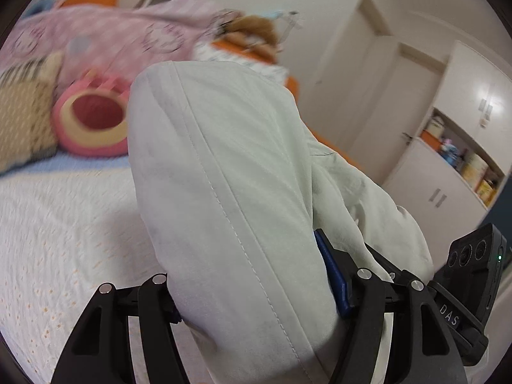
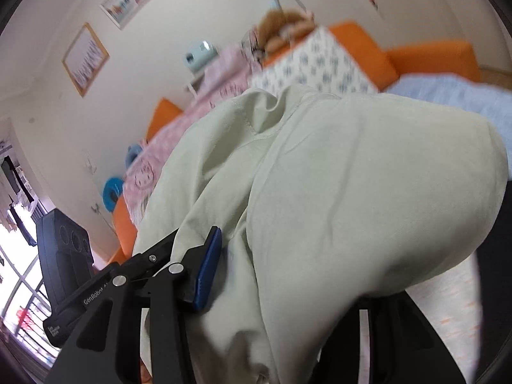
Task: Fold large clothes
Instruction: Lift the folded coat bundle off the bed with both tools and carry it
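A large pale green garment (image 1: pixel 230 185) with stitched seams hangs over both grippers and fills the middle of each view (image 2: pixel 320 192). My left gripper (image 1: pixel 256 297) is shut on the garment; its blue right pad (image 1: pixel 332 275) presses the cloth and the left pad is hidden under the fabric. My right gripper (image 2: pixel 275 275) is shut on the same garment; only its blue left pad (image 2: pixel 208 268) shows, the other is covered. The other gripper's camera body shows at the right edge of the left wrist view (image 1: pixel 473 275) and at the left of the right wrist view (image 2: pixel 64 256).
A bed with a white textured cover (image 1: pixel 64 240) lies below. Pink blanket (image 1: pixel 112 38), round pink cushion (image 1: pixel 92 121), patterned pillow (image 2: pixel 316 60) and orange headboard cushions (image 2: pixel 428 54) lie at the far side. White cupboards (image 1: pixel 448 160) and a door stand right.
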